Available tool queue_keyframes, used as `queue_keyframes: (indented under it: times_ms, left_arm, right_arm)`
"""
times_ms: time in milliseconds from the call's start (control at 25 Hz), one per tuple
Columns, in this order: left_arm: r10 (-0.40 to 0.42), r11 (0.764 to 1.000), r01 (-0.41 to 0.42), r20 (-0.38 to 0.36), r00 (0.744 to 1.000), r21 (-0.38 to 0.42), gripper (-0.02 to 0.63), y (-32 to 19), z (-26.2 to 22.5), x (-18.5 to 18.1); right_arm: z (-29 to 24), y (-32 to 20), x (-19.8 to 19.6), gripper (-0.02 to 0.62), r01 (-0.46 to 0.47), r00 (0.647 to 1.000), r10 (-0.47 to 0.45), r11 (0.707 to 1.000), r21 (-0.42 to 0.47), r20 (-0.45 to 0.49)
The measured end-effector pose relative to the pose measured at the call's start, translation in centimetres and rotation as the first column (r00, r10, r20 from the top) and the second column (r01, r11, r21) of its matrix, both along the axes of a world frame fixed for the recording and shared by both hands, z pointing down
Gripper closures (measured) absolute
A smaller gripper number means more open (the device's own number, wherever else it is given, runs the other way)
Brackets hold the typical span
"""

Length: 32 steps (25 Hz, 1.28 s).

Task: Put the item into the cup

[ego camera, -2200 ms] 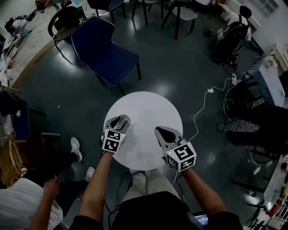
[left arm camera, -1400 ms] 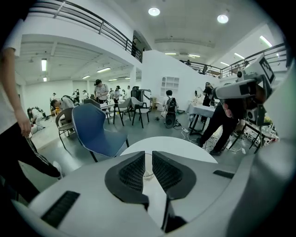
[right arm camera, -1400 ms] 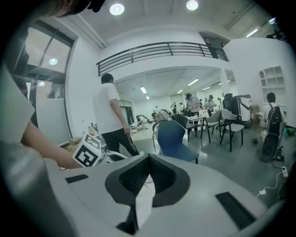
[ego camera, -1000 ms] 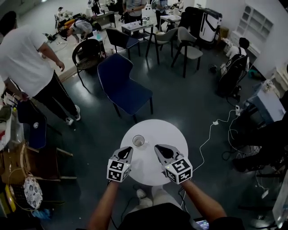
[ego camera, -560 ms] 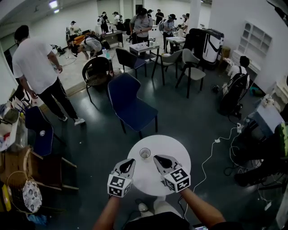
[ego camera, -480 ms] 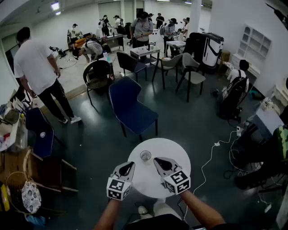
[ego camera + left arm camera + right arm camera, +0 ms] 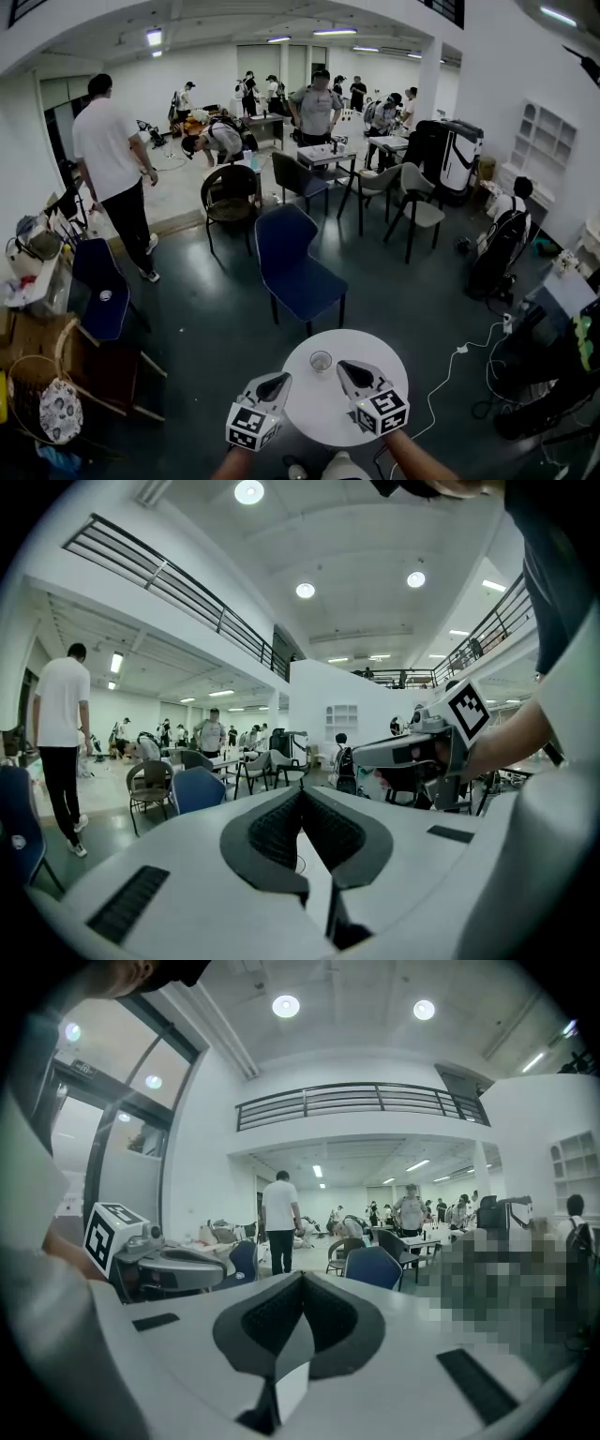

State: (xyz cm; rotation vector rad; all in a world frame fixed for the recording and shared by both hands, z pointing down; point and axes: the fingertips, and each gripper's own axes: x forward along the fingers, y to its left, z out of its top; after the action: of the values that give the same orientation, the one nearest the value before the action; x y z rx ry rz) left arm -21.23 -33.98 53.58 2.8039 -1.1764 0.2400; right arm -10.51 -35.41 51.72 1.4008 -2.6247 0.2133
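A small pale cup (image 7: 321, 361) stands upright on the round white table (image 7: 366, 349), on its left part. I cannot tell what is in it, and no loose item shows on the table. My left gripper (image 7: 284, 378) hangs at the table's near left edge, just short of the cup, shut with nothing between its pads. My right gripper (image 7: 345, 367) hovers over the near middle, right of the cup, shut and empty too. In the left gripper view the left gripper (image 7: 302, 794) points level into the room with the right gripper (image 7: 412, 752) beside it. The right gripper (image 7: 302, 1279) sees the left gripper (image 7: 141, 1252) likewise.
A blue chair (image 7: 295, 262) stands just beyond the table. A white cable (image 7: 448, 370) trails on the floor to the right. Dark chairs, tables and several people fill the room behind; a person in a white shirt (image 7: 114, 159) stands at the left.
The head view has tilted up from the table to the whole room. Both grippers have risen and now point nearly level. The cup, unseen in the oldest frame, stands uncovered on the table.
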Motion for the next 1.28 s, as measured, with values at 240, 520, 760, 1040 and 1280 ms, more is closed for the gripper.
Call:
queue_keyframes:
  times_ms: [240, 520, 760, 1040, 1280]
  left_arm:
    - [-0.03, 0.998, 0.03, -0.003, 1.0, 0.05, 0.591, 0.6, -1.5, -1.5]
    - [-0.035, 0.997, 0.036, -0.02, 0.999, 0.072, 0.591, 2.5, -3.5, -2.2]
    - [-0.051, 0.994, 0.051, -0.004, 0.999, 0.099, 0.591, 5.4, -5.1, -0.4]
    - [-0.049, 0.992, 0.05, -0.011, 0.999, 0.112, 0.591, 8.9, -6.7, 3.6]
    - [-0.048, 0.992, 0.05, -0.019, 0.999, 0.115, 0.591, 13.9, -7.4, 7.1]
  right_arm:
    - [-0.5, 0.6, -2.1, 0.578, 0.039, 0.999, -0.039, 0.999, 0.013, -0.03]
    - [-3.0, 2.0, -2.7, 0.578, 0.051, 0.998, -0.05, 0.997, 0.054, -0.024]
    - [-4.8, 5.3, -0.4, 0.578, 0.049, 0.999, -0.049, 0.996, 0.079, -0.004]
    - [-5.8, 9.1, 3.4, 0.578, 0.04, 0.999, -0.042, 0.995, 0.089, 0.017]
    - [-6.5, 13.8, 7.1, 0.578, 0.027, 0.999, -0.031, 0.995, 0.098, 0.033]
